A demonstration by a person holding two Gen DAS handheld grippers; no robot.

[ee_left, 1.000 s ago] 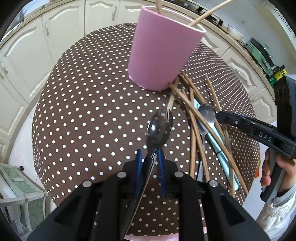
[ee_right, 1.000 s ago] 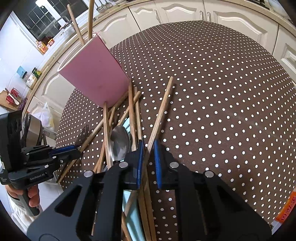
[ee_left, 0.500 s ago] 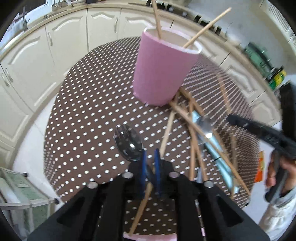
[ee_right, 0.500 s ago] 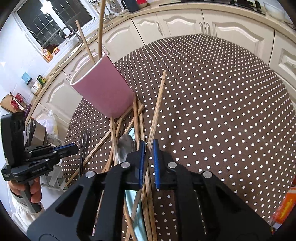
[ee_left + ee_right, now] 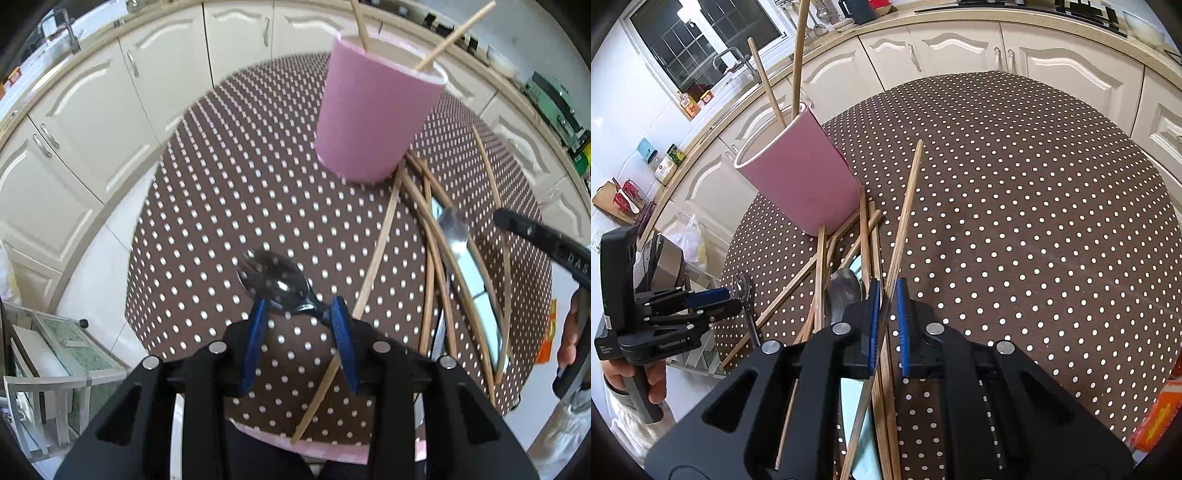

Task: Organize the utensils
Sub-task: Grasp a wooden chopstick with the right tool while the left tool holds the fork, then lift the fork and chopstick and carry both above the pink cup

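A pink cup (image 5: 373, 114) stands on the dotted table (image 5: 229, 206) with two chopsticks in it; it also shows in the right wrist view (image 5: 801, 181). My left gripper (image 5: 299, 314) is open, and a metal spork (image 5: 277, 280) lies on the table between its blue pads. My right gripper (image 5: 886, 295) is shut on a wooden chopstick (image 5: 905, 210), lifted above a pile of chopsticks (image 5: 864, 236) and a spoon (image 5: 844, 291) beside the cup. The left gripper (image 5: 716, 299) shows at the table's left edge in the right wrist view.
White kitchen cabinets (image 5: 960, 48) ring the round table. A pale blue utensil (image 5: 476, 280) lies under the chopstick pile (image 5: 432, 236). An orange packet (image 5: 1160, 410) sits at the table's right edge. A rack (image 5: 55, 354) stands on the floor left of the table.
My left gripper has opened and let go of the spork, which now lies on the table. My right gripper has lifted higher with the chopstick.
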